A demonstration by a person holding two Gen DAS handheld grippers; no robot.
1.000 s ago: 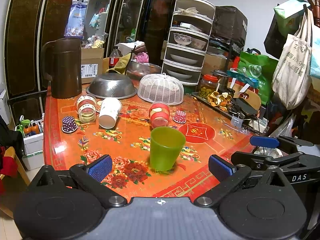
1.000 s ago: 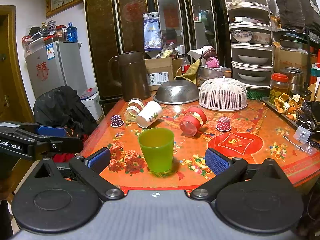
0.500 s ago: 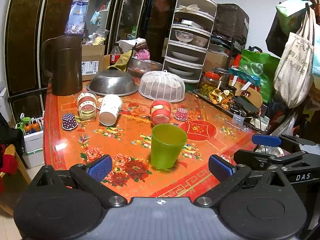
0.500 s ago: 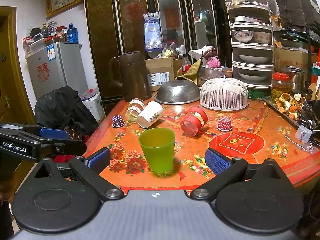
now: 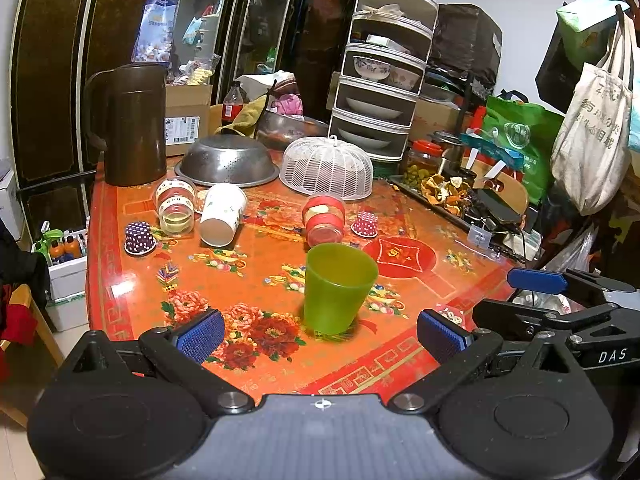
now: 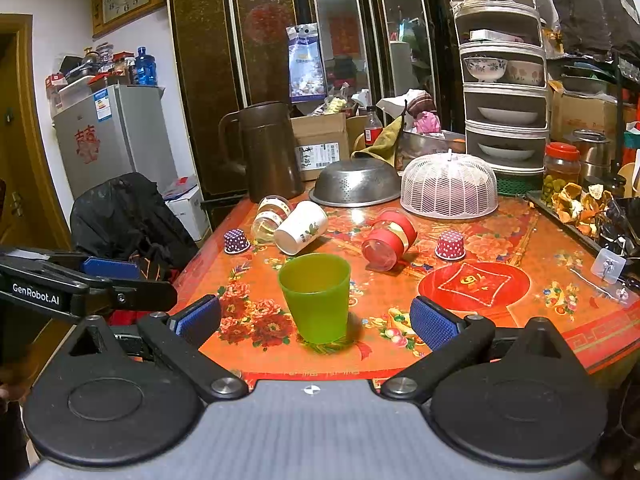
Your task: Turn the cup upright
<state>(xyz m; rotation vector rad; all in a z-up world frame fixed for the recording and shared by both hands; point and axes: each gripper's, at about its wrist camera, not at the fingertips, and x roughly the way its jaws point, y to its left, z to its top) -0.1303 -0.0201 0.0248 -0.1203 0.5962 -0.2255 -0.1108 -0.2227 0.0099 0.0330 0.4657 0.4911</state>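
Note:
A green plastic cup (image 5: 338, 288) stands upright, mouth up, near the front edge of the red flowered table (image 5: 248, 280); it also shows in the right wrist view (image 6: 316, 298). My left gripper (image 5: 320, 334) is open and empty, just short of the cup. My right gripper (image 6: 316, 322) is open and empty, also just short of it. A white paper cup (image 5: 222, 214), a clear glass (image 5: 175, 206) and a red-banded glass (image 5: 324, 220) lie on their sides farther back.
A brown jug (image 5: 130, 124), an upturned steel colander (image 5: 228, 160) and a white mesh food cover (image 5: 326, 168) stand at the back. Two small dotted cups (image 5: 139, 238) (image 5: 365, 224) sit upside down. A tray of clutter (image 5: 452, 196) lines the right edge.
Both grippers have drifted very slightly; the view shifts a little. The green cup stays upright in the same place and both grippers stay open.

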